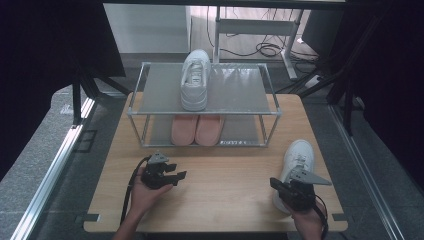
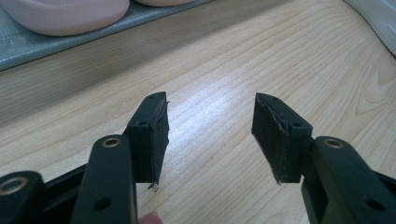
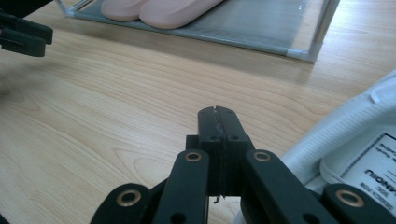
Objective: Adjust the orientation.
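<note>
between the left gripper's (image 2: 208, 135) jaws lies bare wood; they stand well apart with nothing held, hovering low over the table (image 1: 220, 170). i judge this hand is simply waiting, kept wide so it can help steady something later.

just beside the right gripper (image 3: 218, 135), to the right of its jaws, sits the white sneaker (image 3: 355, 154) on the table. those jaws are pressed flat together on nothing, their tips ahead of the shoe's opening rather than around its edge. from above, the right gripper (image 1: 285, 187) sits over the heel end of the white sneaker (image 1: 298, 157), the toe pointing away toward the rack. that placement reads as a hand lined up to take the shoe by its collar, though the jaws would need to part first.

beyond both pairs of jaws stands the shoe rack (image 1: 202, 102), a grey two-shelf frame. its lower shelf carries a pair of pink slippers (image 1: 197, 129), close ahead of the left jaws. farther up, the top shelf holds a matching white shoe (image 1: 195, 80) left of centre, leaving open shelf to its right, the likely spot for its mate. the rack's front rail and corner posts are what a lifted shoe must clear.
</note>
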`<state>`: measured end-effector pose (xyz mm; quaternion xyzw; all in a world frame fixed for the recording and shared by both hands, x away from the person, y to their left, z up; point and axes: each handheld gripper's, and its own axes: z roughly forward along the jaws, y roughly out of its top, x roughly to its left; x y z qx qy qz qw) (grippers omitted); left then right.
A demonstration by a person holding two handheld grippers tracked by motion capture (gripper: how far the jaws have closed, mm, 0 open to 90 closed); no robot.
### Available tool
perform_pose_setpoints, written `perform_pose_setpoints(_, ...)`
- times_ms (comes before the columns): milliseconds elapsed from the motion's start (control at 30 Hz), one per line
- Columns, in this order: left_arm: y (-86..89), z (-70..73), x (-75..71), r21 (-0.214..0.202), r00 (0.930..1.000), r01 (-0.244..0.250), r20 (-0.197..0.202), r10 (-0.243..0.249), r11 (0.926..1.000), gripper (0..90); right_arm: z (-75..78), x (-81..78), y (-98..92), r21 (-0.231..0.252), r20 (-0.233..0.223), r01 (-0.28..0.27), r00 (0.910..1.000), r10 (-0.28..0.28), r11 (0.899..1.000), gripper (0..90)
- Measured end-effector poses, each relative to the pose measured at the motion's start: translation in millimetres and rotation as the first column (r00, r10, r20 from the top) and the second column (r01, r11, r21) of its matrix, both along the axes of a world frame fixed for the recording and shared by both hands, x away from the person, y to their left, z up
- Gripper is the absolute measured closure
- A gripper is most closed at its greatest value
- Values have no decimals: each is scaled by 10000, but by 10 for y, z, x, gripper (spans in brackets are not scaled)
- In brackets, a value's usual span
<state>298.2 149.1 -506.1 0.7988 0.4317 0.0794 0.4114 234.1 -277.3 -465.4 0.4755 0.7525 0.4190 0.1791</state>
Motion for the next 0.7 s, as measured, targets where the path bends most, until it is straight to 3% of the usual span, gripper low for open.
perform_pose_setpoints(700, 7, 1, -1, 18, 10000, -12, 11, 12, 10000, 465, 16, -145, -100, -654, 234, 577, 9981, -563, 9962, 900)
